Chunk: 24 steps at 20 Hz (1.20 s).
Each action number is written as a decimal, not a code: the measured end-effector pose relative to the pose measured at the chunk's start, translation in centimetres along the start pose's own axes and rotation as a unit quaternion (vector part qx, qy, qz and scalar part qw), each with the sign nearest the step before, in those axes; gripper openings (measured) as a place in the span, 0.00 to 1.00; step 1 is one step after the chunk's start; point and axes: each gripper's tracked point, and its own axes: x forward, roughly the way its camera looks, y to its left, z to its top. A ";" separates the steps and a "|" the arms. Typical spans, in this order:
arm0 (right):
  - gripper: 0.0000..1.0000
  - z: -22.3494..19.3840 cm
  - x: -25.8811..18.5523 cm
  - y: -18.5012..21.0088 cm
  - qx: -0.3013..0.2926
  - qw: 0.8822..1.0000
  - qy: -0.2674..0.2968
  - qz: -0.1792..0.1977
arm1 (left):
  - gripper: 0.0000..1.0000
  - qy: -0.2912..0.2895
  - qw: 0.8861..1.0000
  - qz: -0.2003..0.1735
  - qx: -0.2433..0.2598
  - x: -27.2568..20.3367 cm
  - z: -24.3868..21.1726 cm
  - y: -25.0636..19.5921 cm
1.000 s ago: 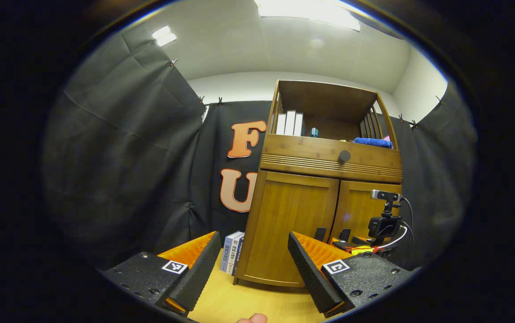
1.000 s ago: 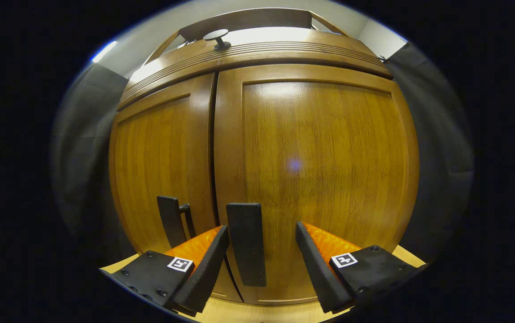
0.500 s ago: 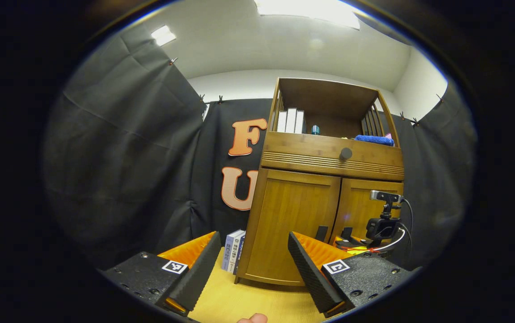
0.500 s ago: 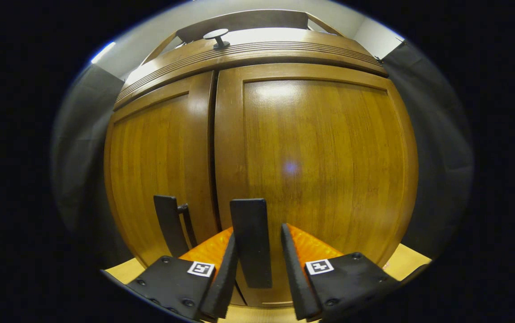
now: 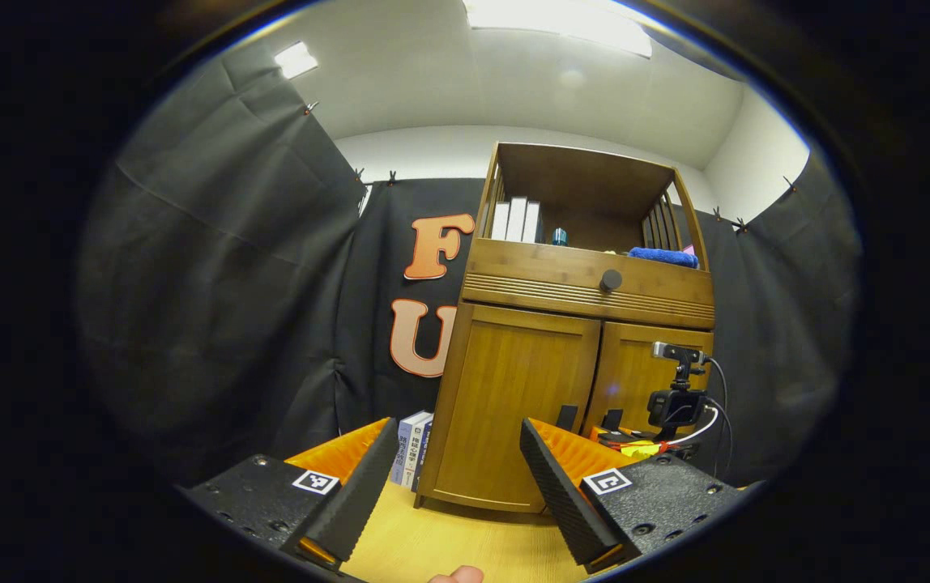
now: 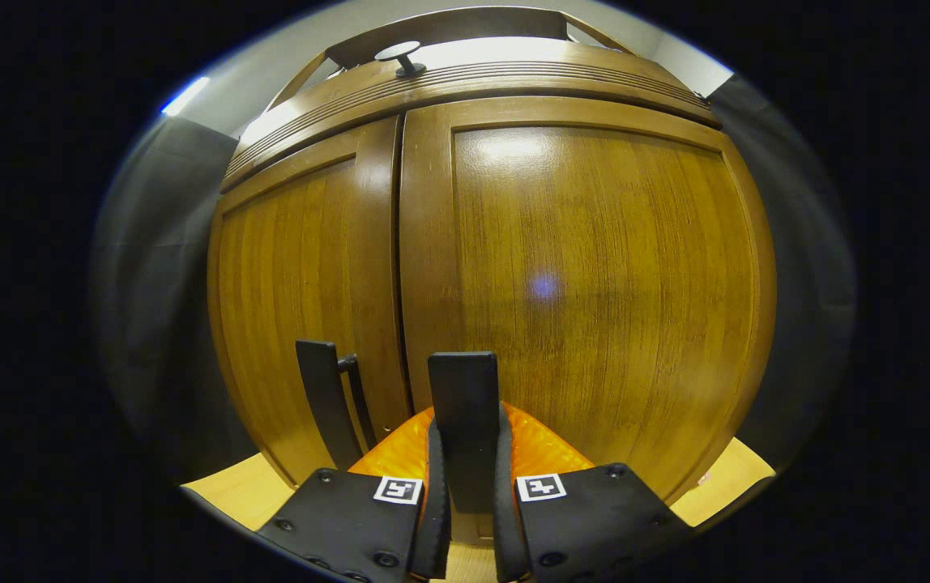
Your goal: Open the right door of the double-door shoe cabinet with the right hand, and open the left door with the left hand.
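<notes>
Right gripper [image 6: 465, 518] being pressed shut on flat black bar handle [image 6: 465, 405] of glossy brown wooden right door [image 6: 595, 283], low by centre seam. Handle judged rigid, door light on hinges; steady outward pull advised. Left gripper [image 5: 457, 478] being held wide apart, empty, well off closed left door [image 5: 514, 405] of cabinet standing on yellow wood floor [image 5: 465, 542].

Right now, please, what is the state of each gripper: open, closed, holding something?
Left gripper: open, holding nothing, away from the shoe cabinet.
Right gripper: closed on the right door handle, jaws pressing both sides.
</notes>
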 end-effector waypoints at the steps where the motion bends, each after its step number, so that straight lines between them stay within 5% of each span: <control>1: 0.27 0.0 -0.3 0.0 -0.001 1.000 0.000 0.003 | 0.95 0.003 1.000 0.000 0.000 -0.3 -0.1 0.0; 4: 0.34 -0.4 -2.8 0.0 0.000 1.000 0.000 0.015 | 0.95 0.007 1.000 -0.001 -0.001 -0.7 -0.2 0.2; 12: 0.25 -0.7 -9.8 -1.6 -0.006 0.999 -0.005 0.043 | 0.95 0.012 1.000 -0.014 0.005 -1.6 -0.3 -0.4; 24: 0.28 -0.5 -19.6 -9.0 -0.025 1.000 -0.009 -0.010 | 0.92 0.029 0.998 -0.049 -0.008 -1.6 -1.9 -4.4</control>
